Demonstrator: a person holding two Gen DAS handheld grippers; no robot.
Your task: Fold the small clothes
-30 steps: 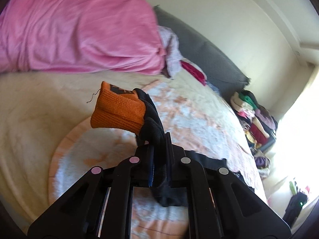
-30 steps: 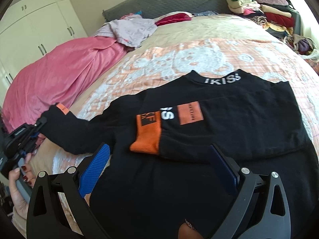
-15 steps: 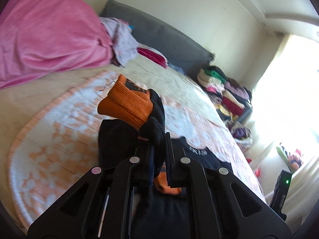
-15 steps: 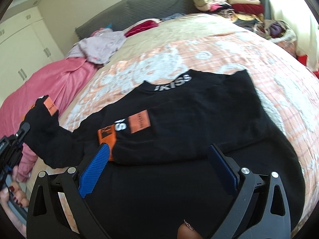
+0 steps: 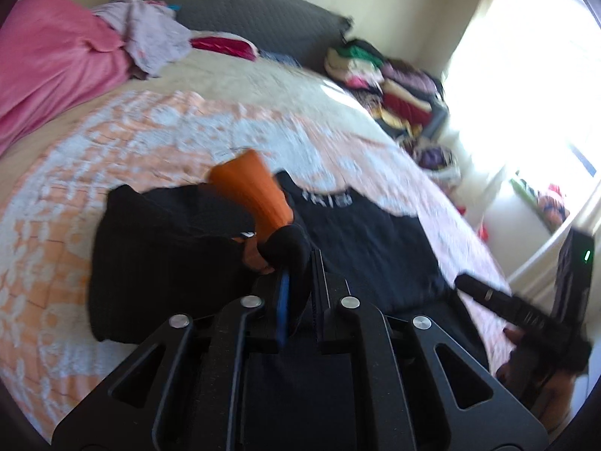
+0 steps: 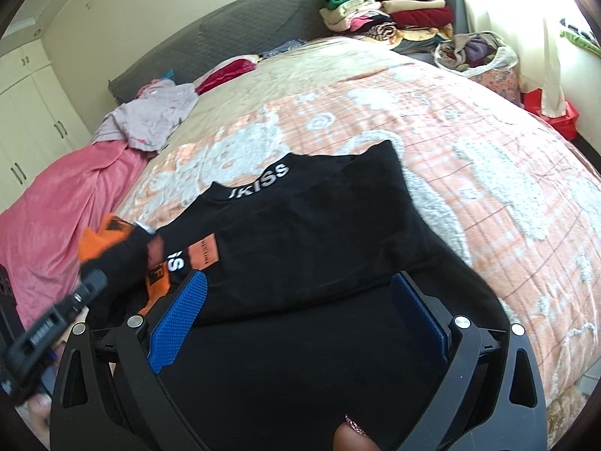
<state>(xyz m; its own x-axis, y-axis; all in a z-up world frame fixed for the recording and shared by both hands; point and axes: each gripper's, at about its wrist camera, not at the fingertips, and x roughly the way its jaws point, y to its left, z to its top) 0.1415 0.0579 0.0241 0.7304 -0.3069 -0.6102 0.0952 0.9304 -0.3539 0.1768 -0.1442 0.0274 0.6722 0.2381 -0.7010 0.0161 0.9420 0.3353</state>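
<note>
A black sweatshirt (image 6: 319, 233) with white collar lettering and orange cuffs lies on the bed; it also shows in the left wrist view (image 5: 368, 248). One sleeve is folded across its chest. My left gripper (image 5: 300, 263) is shut on the other sleeve just behind its orange cuff (image 5: 251, 191) and holds it above the shirt's left side; this gripper (image 6: 94, 282) and cuff (image 6: 101, 236) also show in the right wrist view. My right gripper (image 6: 300, 300) is open and empty over the shirt's lower part; it shows in the left wrist view at the right (image 5: 465, 282).
An orange and white patterned bedspread (image 6: 469, 143) covers the bed. A pink blanket (image 6: 64, 206) and lilac clothes (image 6: 154, 116) lie at the left. Stacked folded clothes (image 6: 387, 11) sit by the grey headboard (image 6: 225, 37). A bag of clothes (image 6: 473, 52) stands near the window.
My left gripper has carried the sleeve to the right, from beside the bed edge to over the shirt body. The right gripper stays open over the shirt's hem.
</note>
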